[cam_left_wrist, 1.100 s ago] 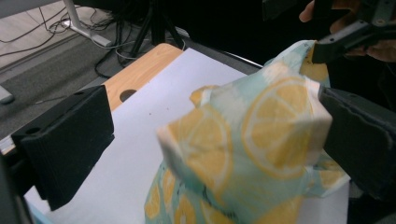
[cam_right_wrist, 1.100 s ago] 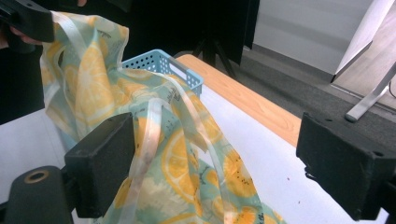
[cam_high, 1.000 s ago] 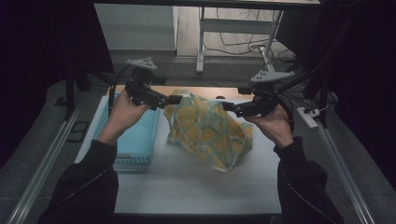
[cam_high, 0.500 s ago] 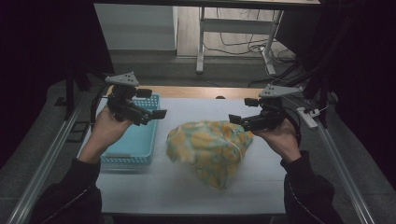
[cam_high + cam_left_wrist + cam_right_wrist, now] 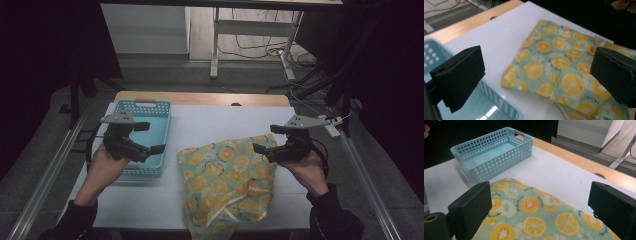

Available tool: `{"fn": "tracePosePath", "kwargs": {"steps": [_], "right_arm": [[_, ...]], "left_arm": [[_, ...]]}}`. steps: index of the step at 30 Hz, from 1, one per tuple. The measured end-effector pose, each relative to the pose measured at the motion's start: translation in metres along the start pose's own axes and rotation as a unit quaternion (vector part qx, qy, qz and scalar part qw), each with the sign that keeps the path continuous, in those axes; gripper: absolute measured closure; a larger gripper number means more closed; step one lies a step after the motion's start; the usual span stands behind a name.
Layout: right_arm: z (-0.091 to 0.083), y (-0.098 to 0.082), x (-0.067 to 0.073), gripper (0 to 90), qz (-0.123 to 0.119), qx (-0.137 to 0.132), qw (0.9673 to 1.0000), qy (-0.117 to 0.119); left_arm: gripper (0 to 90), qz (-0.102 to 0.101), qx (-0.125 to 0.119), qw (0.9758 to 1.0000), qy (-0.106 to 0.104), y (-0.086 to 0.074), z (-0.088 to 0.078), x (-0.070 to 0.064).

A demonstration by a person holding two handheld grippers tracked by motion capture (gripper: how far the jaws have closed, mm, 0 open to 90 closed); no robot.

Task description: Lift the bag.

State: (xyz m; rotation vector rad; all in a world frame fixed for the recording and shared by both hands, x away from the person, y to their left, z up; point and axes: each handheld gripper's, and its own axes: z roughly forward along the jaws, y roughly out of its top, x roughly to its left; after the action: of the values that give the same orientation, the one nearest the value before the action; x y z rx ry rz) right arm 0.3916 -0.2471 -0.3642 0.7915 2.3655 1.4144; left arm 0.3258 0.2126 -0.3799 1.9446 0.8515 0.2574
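Hovering my left gripper and right gripper, fingers spread, either side of orange-print cloth; white counter, blue basket.

Between the basket and the cloth you have a bare strip of table; the far side behind the cloth is open too.

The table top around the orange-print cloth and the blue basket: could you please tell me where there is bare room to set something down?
The widest free patch is the white table behind the cloth, right of the basket, up to the wooden edge strip. A narrower strip runs between basket and cloth. The front left corner is bare too. The front right is crowded: the cloth overhangs that edge.
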Motion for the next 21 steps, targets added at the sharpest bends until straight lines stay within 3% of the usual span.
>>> {"fn": "tracePosePath", "kwargs": {"steps": [10, 15, 21], "right_arm": [[-0.009, -0.04, 0.01, 4.4, 0.012, -0.001, 0.9999, -0.007], [-0.012, -0.059, 0.016, 3.7, 0.01, 0.012, 0.9995, -0.027], [-0.017, -0.081, 0.019, 2.7, 0.026, 0.015, 0.9989, -0.035]], "left_arm": [[0.0, -0.021, -0.003, 0.9996, 0.018, -0.044, -0.009, -0.011], [0.0, -0.032, -0.001, 0.9993, 0.022, -0.064, -0.01, -0.015], [0.0, -0.045, -0.004, 0.9987, 0.023, -0.09, -0.01, -0.019]]}}
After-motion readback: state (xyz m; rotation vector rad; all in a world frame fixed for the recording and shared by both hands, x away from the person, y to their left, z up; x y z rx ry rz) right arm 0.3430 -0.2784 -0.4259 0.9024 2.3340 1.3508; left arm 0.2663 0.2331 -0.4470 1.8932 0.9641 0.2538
